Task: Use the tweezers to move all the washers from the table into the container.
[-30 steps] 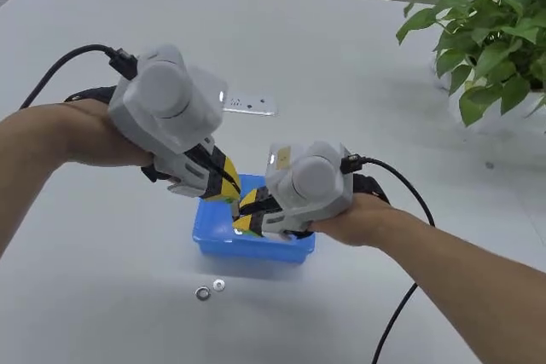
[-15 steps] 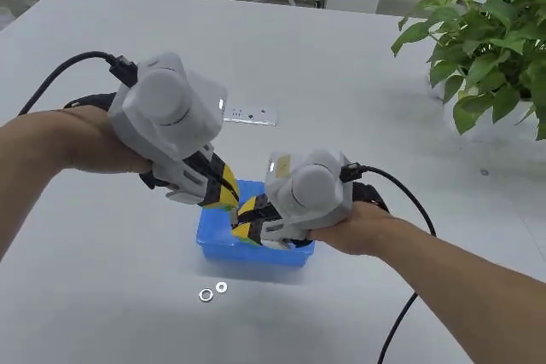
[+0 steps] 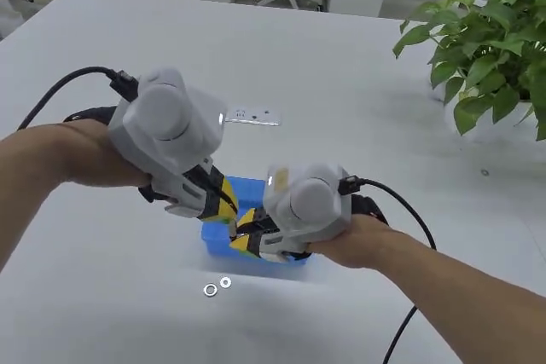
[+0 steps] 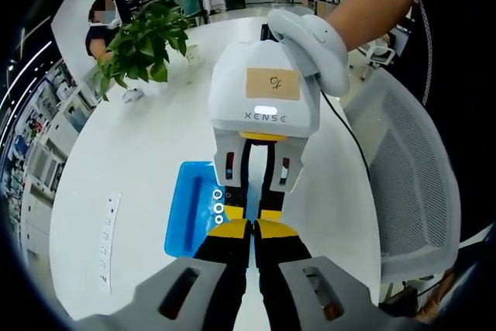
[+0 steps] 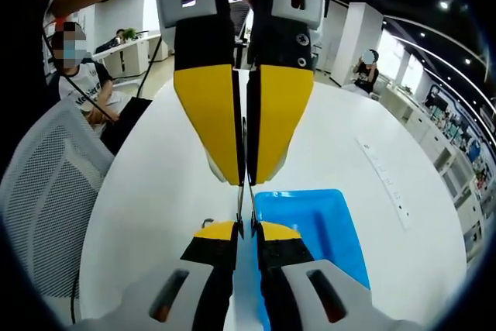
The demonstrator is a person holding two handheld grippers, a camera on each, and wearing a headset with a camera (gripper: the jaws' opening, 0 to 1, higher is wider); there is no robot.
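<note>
**Tweezers Over Container**

Both grippers met above the blue rectangular plastic container (image 3: 248, 187), apparently so that a release would fall inside its walls. The right gripper (image 5: 246, 232) gripped the thin steel tweezers (image 5: 242, 191) between narrow jaws. The left gripper (image 4: 253, 230) pinched the same tweezers from the opposite end, likely to steady them. Three small metal washers (image 4: 218, 208) lay inside by one long wall. Two more washers (image 3: 217, 286) lay on the white table (image 3: 341, 83), just off the container's near wall.

The right tool (image 3: 245, 240) has sunk lower over the blue container (image 3: 215, 240), hiding more of it.
</note>
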